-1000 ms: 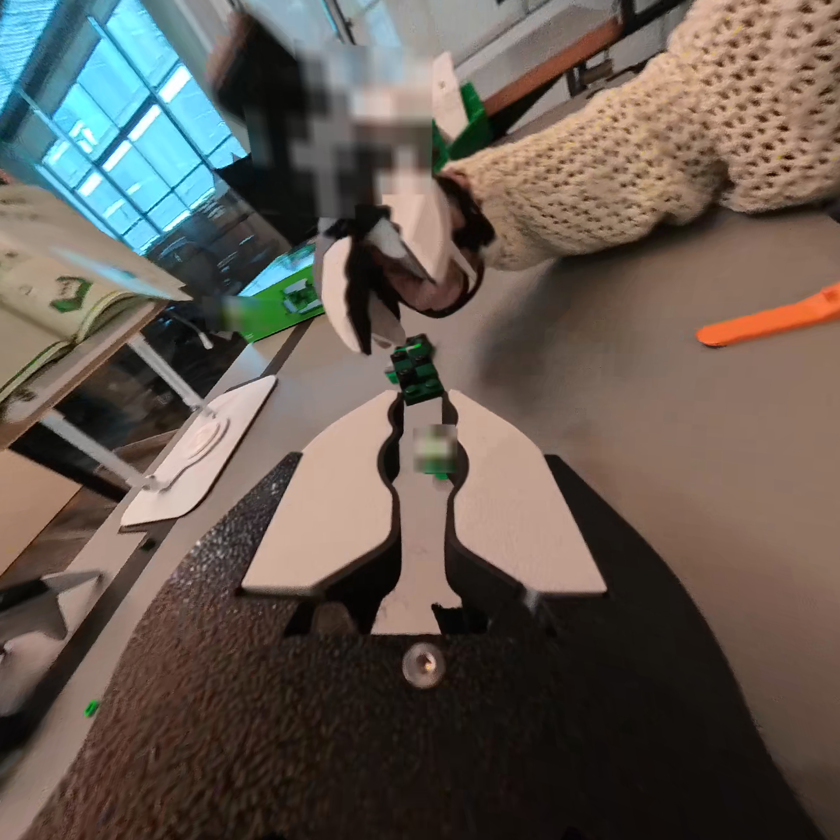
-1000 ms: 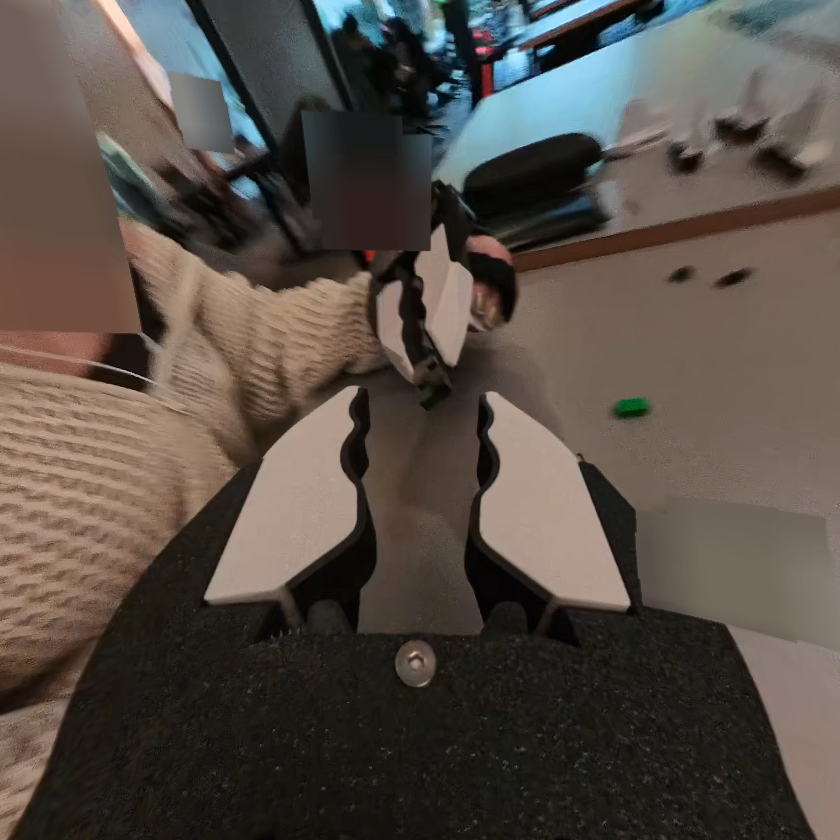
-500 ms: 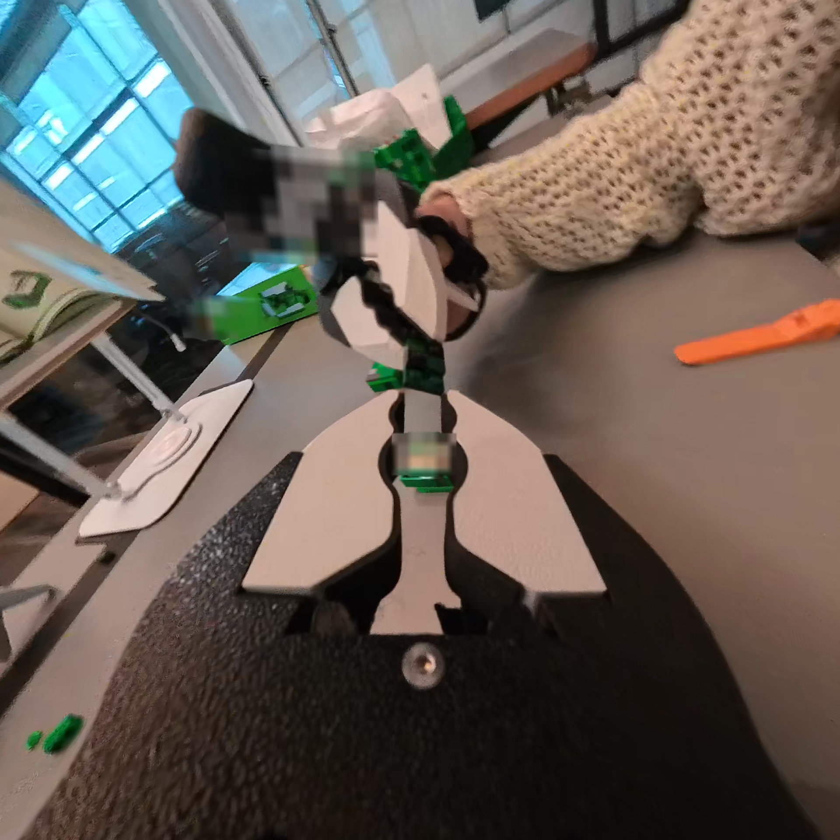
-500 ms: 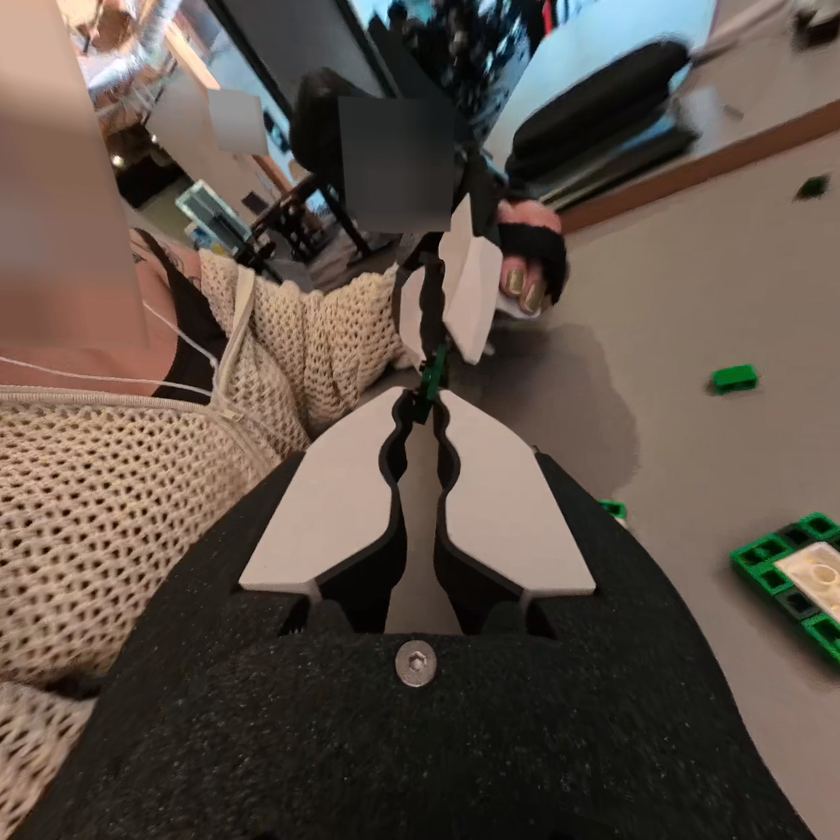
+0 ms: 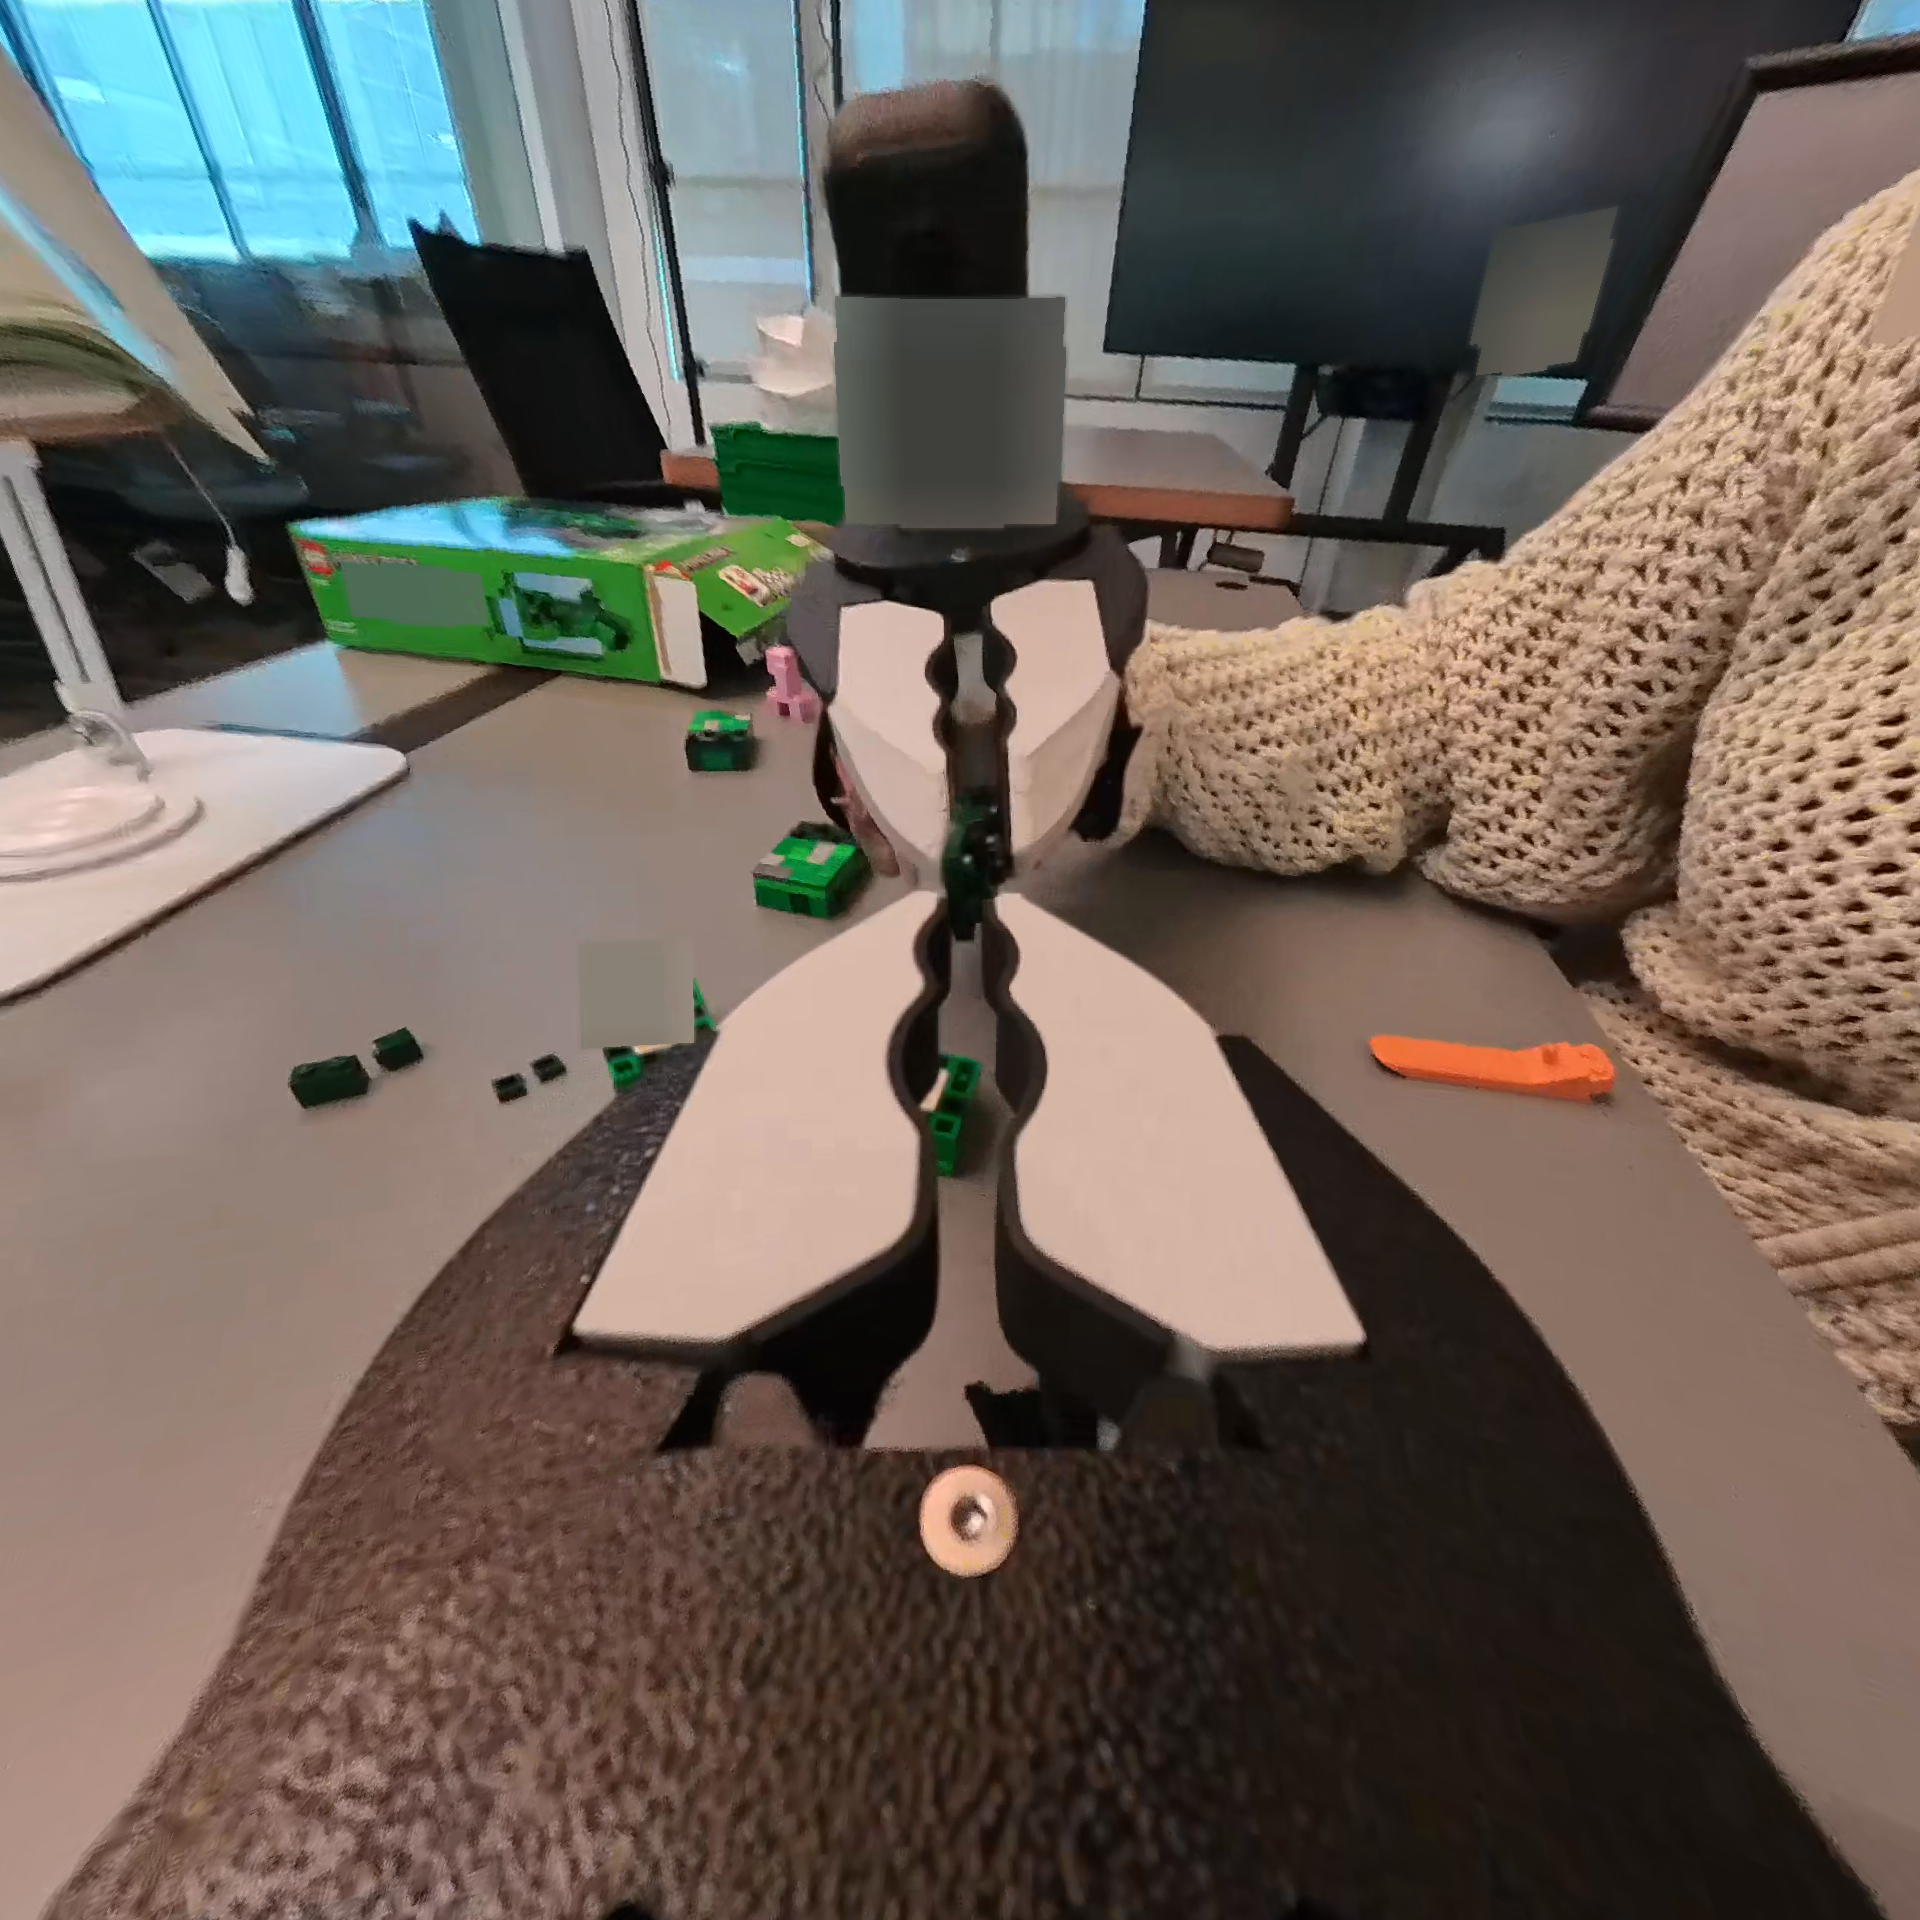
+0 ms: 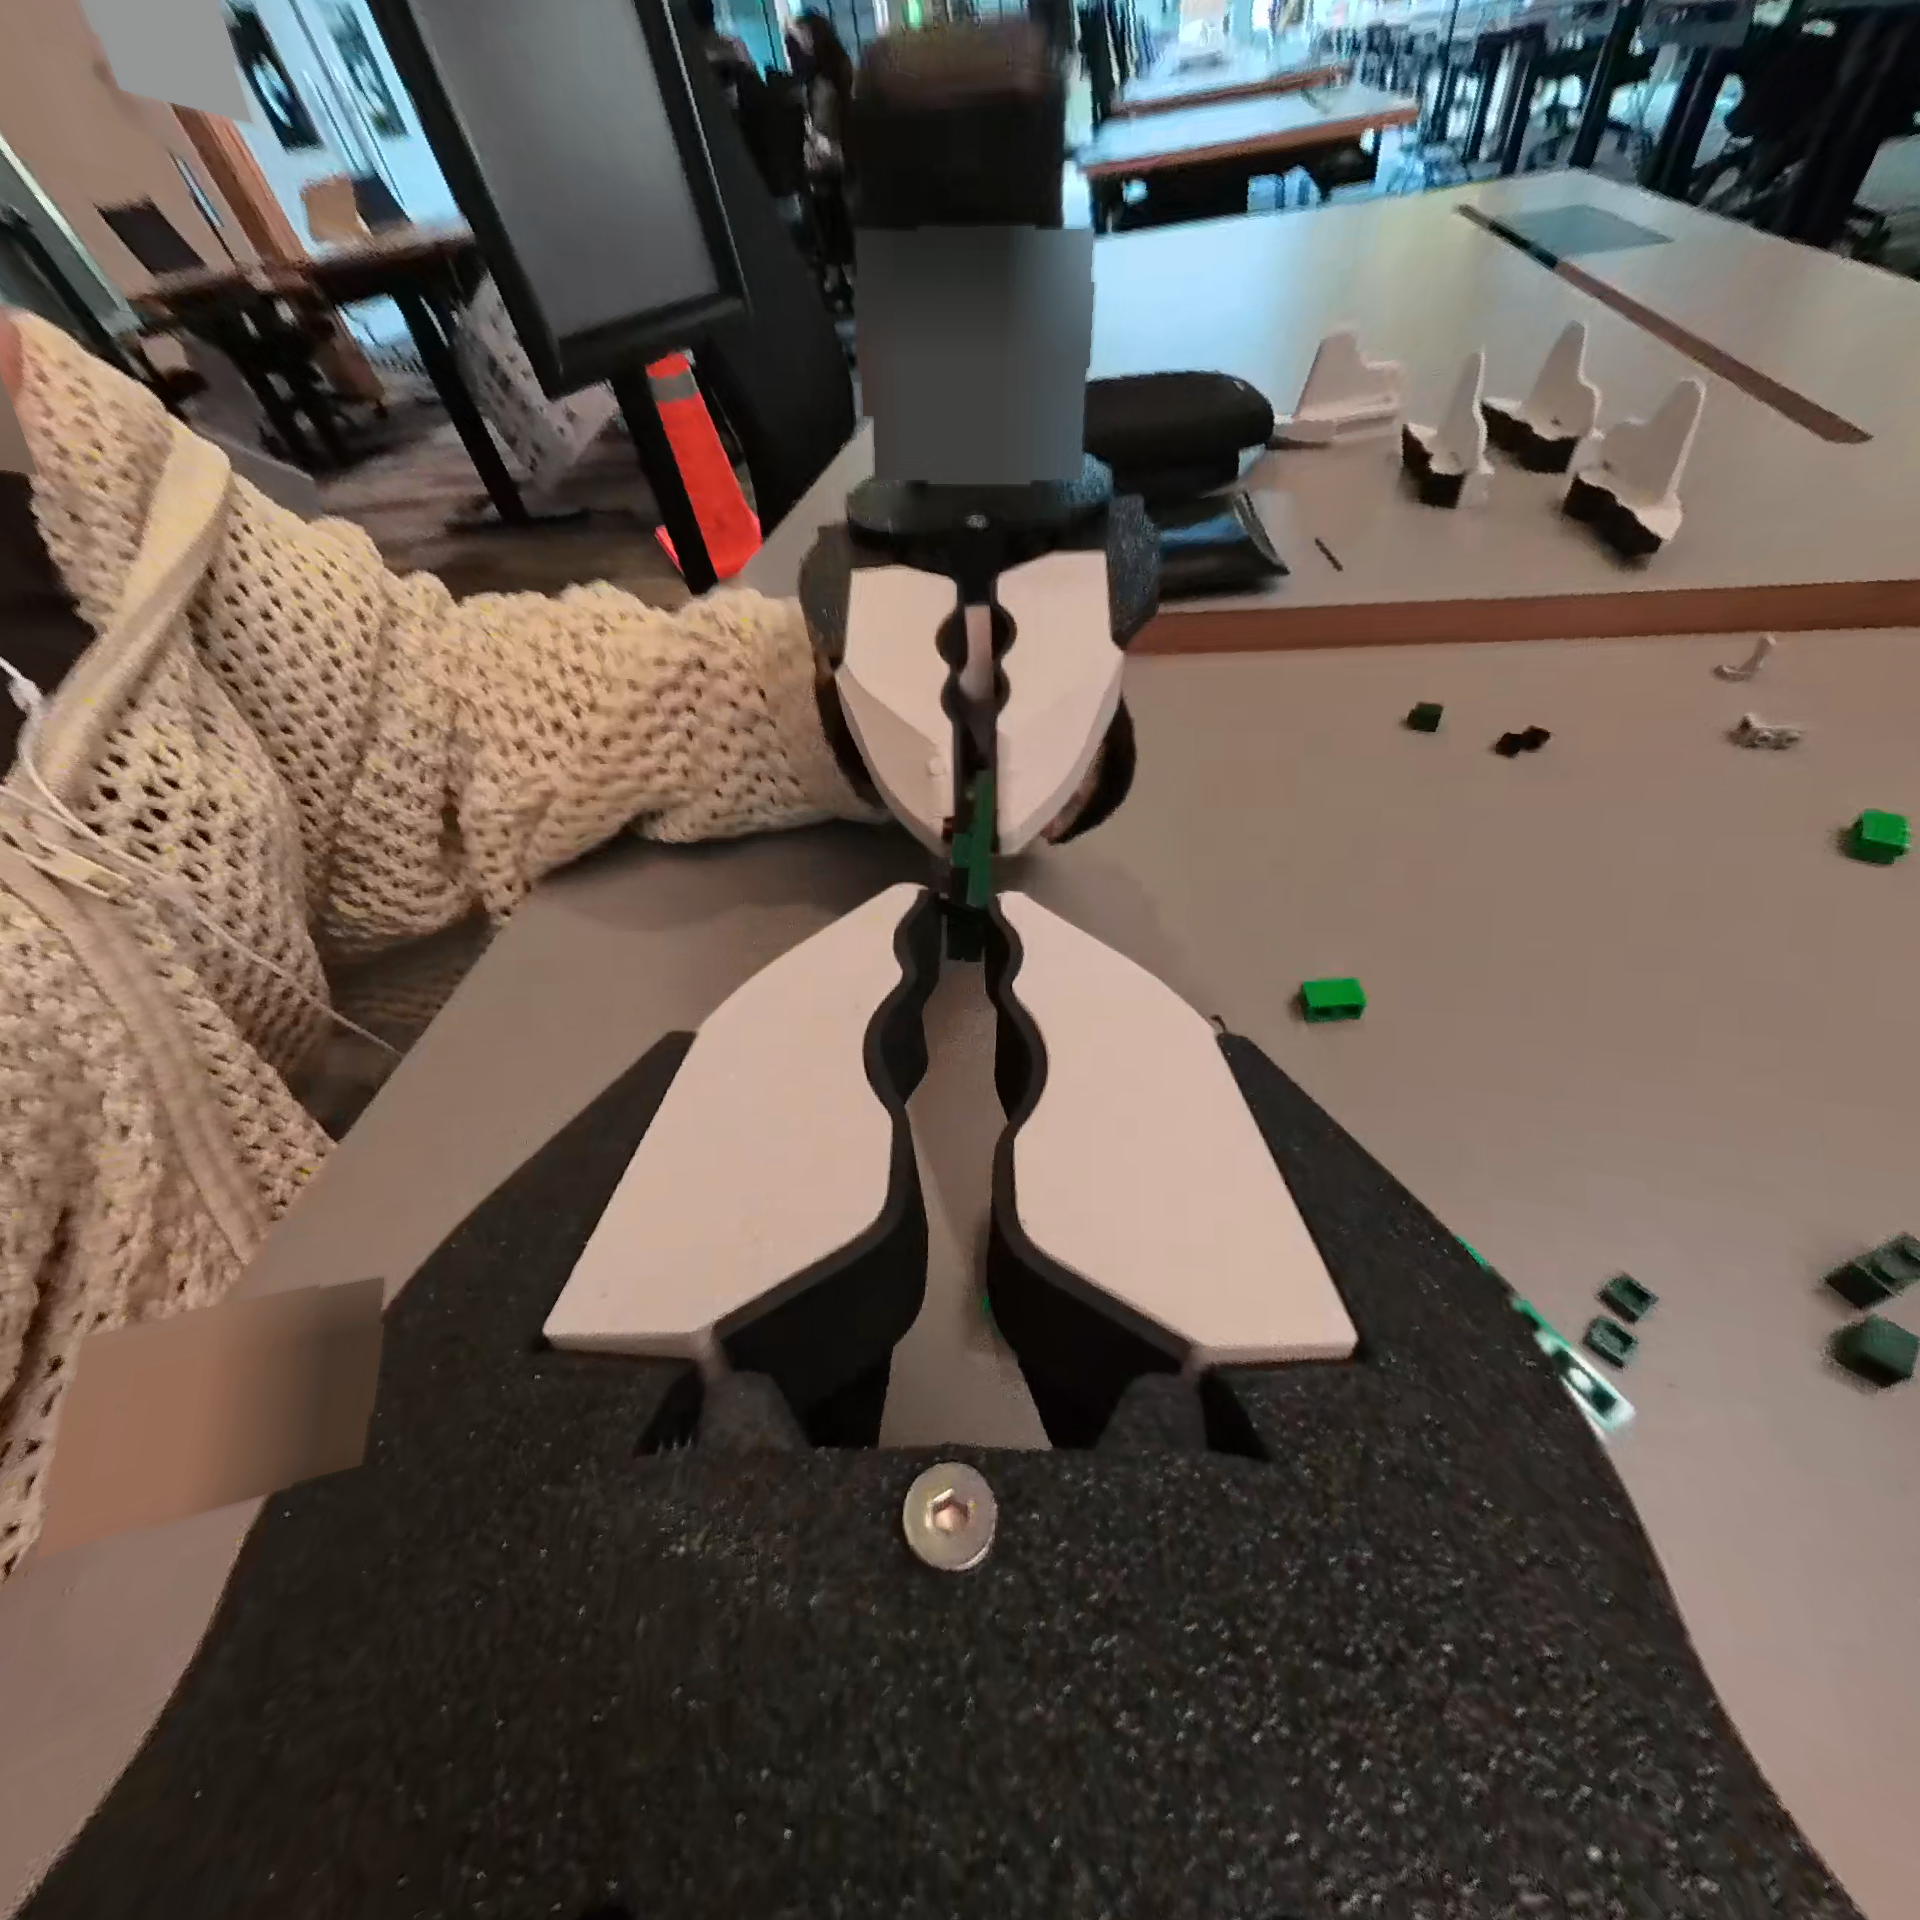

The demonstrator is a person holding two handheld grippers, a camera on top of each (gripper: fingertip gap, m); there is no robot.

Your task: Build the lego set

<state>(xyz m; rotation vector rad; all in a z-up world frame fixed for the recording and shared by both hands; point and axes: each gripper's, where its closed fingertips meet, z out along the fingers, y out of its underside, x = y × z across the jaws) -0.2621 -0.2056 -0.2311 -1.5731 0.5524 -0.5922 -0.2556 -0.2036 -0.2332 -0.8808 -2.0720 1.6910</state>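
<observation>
A: Your left gripper (image 5: 966, 920) is pinched nearly closed on the small dark-green lego piece (image 5: 971, 862), and your right gripper (image 6: 961, 925) is clamped on that same piece from the opposite end. The two meet tip to tip above the grey table (image 5: 312, 1195).

B: So what can go wrong?

A: You hold very little of it. Each gripper has only an end of the piece at its very fingertips, so if you twist one wrist against the other, I judge the piece could pop out, or a part of it could snap off.

B: And where would it land?

A: Probably among the loose dark bricks (image 5: 332, 1075) left of the piece, where one more green bit is hard to find. The bright green bricks (image 5: 951, 1112) lie on the table just behind the piece, between your left fingers, so a dropped part could hide there too.

B: Anything else near the piece?

A: A small green-and-grey built block (image 5: 810, 868) sits just left of it, and the orange brick separator (image 5: 1491, 1070) lies well to its right. Neither is in the way. Whether the piece is fully seated I cannot tell; it shows edge-on in both views.
</observation>
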